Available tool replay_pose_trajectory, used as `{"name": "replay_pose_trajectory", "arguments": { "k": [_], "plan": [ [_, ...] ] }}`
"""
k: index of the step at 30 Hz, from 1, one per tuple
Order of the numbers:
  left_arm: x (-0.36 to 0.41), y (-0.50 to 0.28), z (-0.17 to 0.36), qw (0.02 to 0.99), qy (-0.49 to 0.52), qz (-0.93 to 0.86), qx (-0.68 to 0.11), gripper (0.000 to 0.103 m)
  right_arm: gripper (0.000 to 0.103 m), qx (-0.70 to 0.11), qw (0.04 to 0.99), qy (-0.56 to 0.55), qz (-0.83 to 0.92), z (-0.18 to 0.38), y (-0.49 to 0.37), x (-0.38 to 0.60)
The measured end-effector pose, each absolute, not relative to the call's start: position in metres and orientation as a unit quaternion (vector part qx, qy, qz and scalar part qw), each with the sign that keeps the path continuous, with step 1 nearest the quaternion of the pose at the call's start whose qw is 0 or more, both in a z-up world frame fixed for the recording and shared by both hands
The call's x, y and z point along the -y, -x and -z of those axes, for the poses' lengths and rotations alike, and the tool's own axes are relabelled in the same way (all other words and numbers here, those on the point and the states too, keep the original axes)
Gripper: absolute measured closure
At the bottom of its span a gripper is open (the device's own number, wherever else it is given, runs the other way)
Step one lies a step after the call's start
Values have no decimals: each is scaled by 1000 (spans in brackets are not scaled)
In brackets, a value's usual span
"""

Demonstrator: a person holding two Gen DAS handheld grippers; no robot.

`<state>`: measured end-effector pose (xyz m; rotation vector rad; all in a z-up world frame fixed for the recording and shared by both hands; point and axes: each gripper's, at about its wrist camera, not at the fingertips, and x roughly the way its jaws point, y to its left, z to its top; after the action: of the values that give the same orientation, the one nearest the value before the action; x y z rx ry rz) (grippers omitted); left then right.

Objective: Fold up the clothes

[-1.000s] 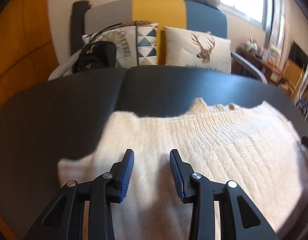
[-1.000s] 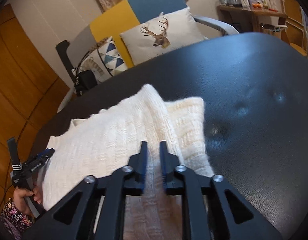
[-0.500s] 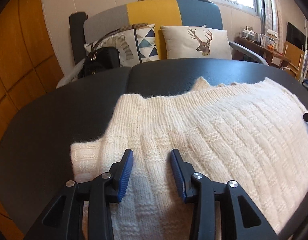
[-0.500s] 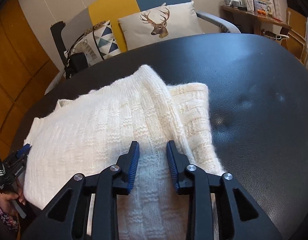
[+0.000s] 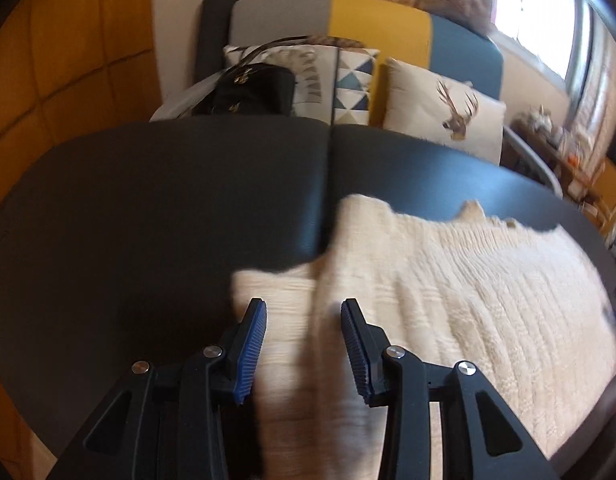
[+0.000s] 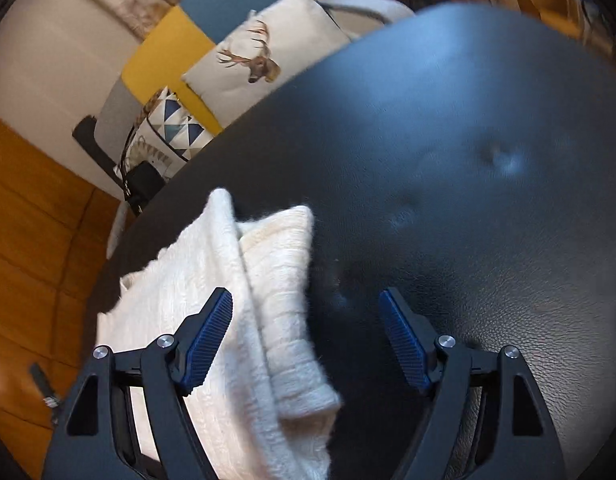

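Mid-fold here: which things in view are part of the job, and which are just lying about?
Job: cream knit sweater, left gripper, right gripper with jaws opening, black padded surface.

Lying about: deer cushion, triangle-pattern cushion, black handbag.

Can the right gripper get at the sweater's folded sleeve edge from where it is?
Probably yes. The right gripper, jaws opening, hangs over the folded sleeve edge of the cream sweater; nothing lies between, and the dark padded surface beside it is bare.
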<state>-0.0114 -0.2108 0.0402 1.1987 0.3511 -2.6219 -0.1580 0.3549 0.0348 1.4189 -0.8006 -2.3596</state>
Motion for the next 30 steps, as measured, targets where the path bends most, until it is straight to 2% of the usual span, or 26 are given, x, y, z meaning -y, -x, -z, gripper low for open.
{"name": "replay_pose_trajectory", "arguments": {
  "k": [4,14,21,26,30],
  "plan": [
    [240,3,-39,120,-416,886,-167,64,24,311,177,-511,782,-20,169,-353],
    [280,-2,-22,32,-459,845,-272,64,24,299,280,-544,732,-15,187,-312],
    [277,8,-8,-53,-479,818,-313,64,23,330,313,-550,700,-9,196,-312],
    [276,10,-5,-95,-473,803,-350,64,23,322,327,-549,699,-13,202,-303],
    [291,7,1,-117,-448,782,-417,64,23,324,332,-548,696,-14,204,-299]
  ]
}}
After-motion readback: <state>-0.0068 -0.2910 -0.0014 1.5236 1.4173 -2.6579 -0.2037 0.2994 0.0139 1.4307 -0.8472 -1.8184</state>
